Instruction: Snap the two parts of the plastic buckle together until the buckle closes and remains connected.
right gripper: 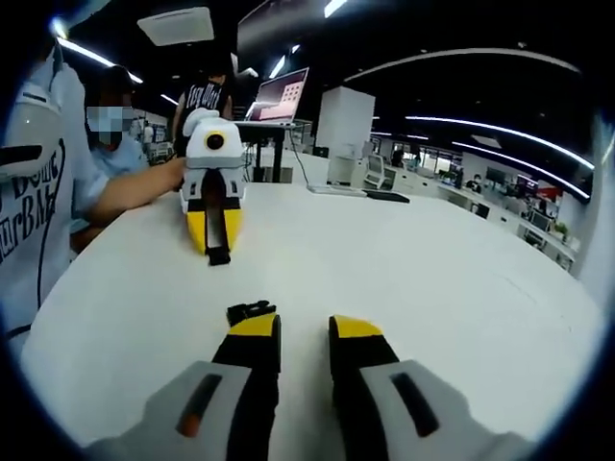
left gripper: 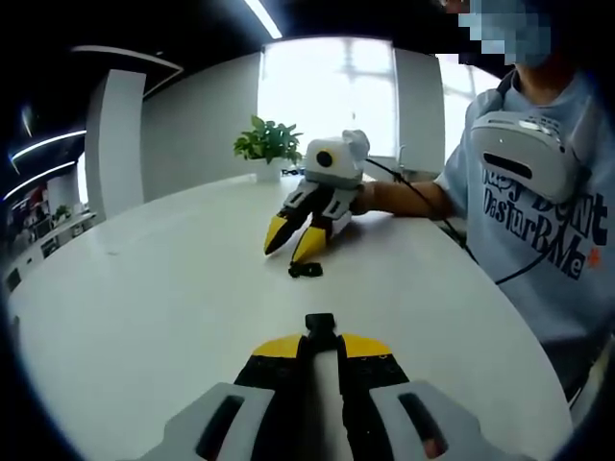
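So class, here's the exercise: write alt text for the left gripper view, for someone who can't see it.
The left gripper, jaws shut on one black buckle part, points across a white table. Beyond it the right gripper, jaws open, rests by the other buckle piece lying on the table. A potted plant stands behind.

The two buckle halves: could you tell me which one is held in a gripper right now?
The half clamped between the left gripper's shut jaws. The other half lies loose on the table, just ahead of the open right gripper.
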`<state>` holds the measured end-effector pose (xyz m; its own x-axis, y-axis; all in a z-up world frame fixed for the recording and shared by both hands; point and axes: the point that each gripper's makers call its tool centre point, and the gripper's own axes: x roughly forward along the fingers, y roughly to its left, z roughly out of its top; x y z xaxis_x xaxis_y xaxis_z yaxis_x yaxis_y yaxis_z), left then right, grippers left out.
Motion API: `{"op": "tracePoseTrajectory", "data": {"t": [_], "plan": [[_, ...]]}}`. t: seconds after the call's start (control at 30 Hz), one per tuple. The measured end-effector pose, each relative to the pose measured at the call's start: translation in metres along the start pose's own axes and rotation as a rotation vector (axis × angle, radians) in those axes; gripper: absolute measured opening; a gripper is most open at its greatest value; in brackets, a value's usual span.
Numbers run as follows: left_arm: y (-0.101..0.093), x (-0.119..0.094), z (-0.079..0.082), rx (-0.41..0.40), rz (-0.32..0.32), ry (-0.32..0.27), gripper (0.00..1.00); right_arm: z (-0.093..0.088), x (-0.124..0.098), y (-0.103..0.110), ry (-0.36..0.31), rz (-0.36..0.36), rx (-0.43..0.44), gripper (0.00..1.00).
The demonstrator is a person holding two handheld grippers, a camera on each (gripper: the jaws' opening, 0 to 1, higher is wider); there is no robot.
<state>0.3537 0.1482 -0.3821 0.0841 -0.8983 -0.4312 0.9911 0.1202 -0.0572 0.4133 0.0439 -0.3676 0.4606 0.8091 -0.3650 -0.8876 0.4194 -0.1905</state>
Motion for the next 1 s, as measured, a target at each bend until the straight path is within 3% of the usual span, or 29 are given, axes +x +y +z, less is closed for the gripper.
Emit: {"op": "tracePoseTrajectory", "data": {"t": [0.13,0.47,0.77,1.0], "plan": [[0.000,0.000,0.000,0.002,0.001,0.000,0.12,0.001,-0.004,-0.007,-0.008,-0.024,-0.002,0.23],[0.000,0.000,0.000,0.003,0.002,0.001,0.12,0.013,-0.012,-0.010,-0.079,0.012,0.096,0.23],[0.000,0.000,0.000,0.004,0.002,0.002,0.12,0.007,-0.008,0.029,-0.022,0.166,0.143,0.23],[0.001,-0.001,0.000,0.004,0.002,0.001,0.12,0.006,-0.004,0.043,0.000,0.193,0.154,0.30]]}}
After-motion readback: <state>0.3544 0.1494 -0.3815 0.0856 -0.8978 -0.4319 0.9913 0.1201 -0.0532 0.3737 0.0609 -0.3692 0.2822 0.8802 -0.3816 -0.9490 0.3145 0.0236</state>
